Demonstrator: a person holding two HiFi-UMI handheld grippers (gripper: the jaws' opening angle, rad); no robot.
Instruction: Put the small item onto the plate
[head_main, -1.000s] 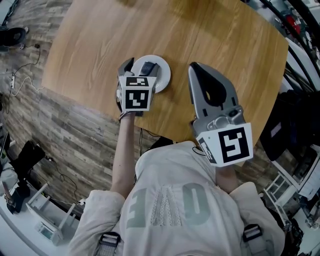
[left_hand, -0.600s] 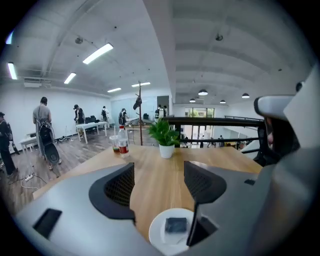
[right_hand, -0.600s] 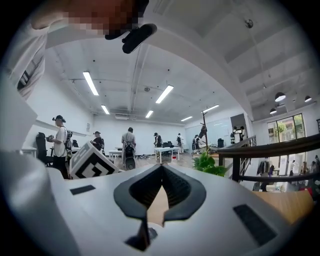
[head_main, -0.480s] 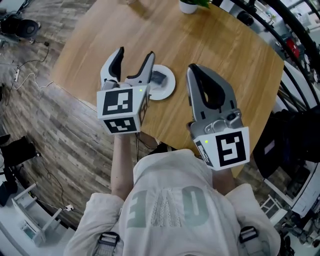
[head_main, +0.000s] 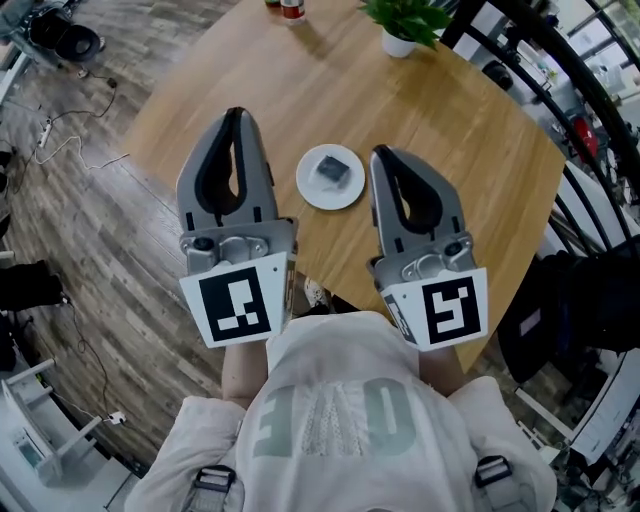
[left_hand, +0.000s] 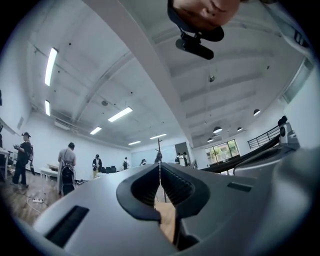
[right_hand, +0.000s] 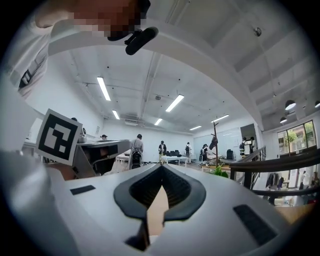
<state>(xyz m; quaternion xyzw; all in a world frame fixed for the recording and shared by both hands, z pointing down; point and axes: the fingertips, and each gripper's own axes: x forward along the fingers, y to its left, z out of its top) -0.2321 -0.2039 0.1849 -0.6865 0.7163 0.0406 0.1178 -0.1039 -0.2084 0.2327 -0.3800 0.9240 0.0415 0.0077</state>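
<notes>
Two claws are hanging over one wooden table (head_main: 470, 130). The left claw (head_main: 236, 112) is closing its jaws tip to tip on nothing, and the right claw (head_main: 382, 152) is sitting closed and empty. One white plate (head_main: 308, 186) is lying between them, with the left claw at its 9 o'clock and the right at 3. One small dark item (head_main: 336, 170) is resting on the plate. A second ago the left claw was gaping over that plate; now it is sitting drawn back.
</notes>
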